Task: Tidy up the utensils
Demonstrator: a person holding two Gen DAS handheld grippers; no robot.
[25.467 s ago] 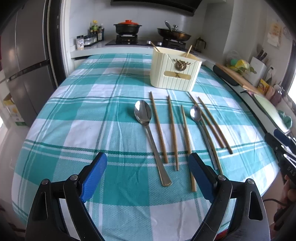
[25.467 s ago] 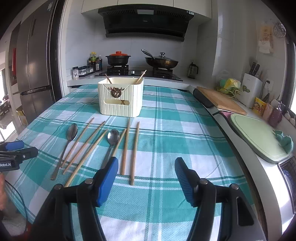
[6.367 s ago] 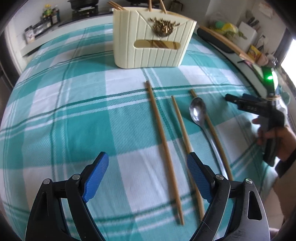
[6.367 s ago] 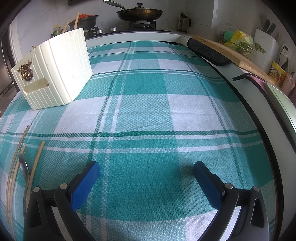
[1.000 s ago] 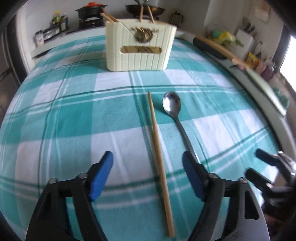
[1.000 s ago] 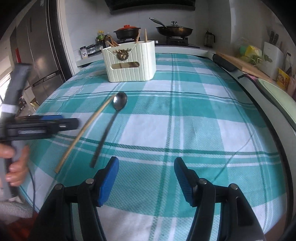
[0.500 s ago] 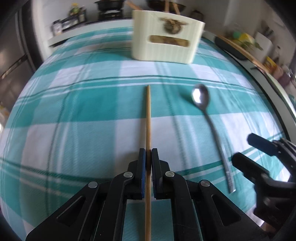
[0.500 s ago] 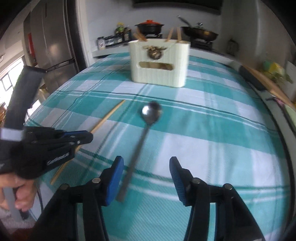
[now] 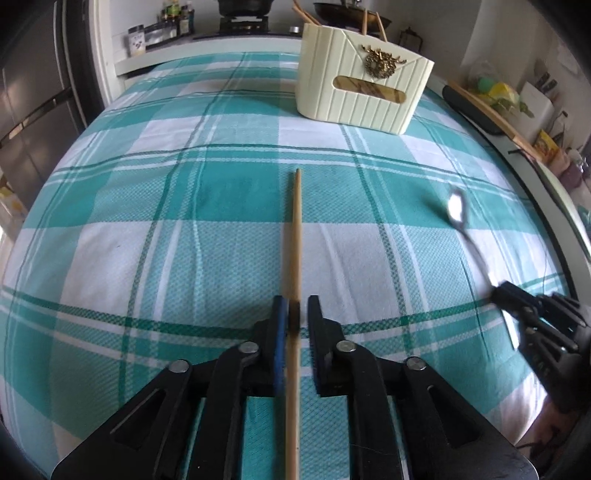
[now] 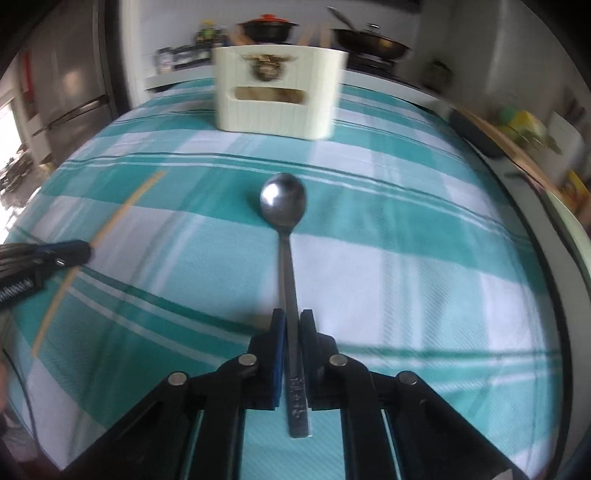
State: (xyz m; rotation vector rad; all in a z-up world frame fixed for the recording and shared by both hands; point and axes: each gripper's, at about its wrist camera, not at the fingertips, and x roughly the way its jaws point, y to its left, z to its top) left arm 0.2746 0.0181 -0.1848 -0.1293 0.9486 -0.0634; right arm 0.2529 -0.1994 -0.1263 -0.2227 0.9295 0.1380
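**Chopstick and spoon both gripped, holder ahead**

The left gripper (image 9: 294,325) is seen clamped on a wooden chopstick (image 9: 296,236), its jaws pressed together around the shaft some way in from the near end; the stick runs straight forward along the fingers, its far tip pointing over the checked tablecloth (image 9: 155,236) toward the holder. The right gripper (image 10: 293,334) is likewise closed on the handle of a steel spoon (image 10: 283,201), taken near the handle's end, with the bowl held out in front above the cloth; whether either utensil is lifted clear of the cloth cannot be told for certain.

The chopstick is judged light, stiff and smooth; held off its middle it may pivot between the pads, so a firm squeeze is called for. The spoon is judged heavier at the bowl and slick along its polished handle; gripped so far back, it may droop or twist, and a hold nearer the middle would be steadier.

Beyond both grippers a cream ribbed utensil holder (image 9: 360,86) stands upright on the cloth, a brass ornament on its front and a slot window below it; several chopsticks (image 9: 373,24) are seen standing in it, their ends showing above the rim. No other loose utensils are visible on the cloth, so the task is judged nearly finished.
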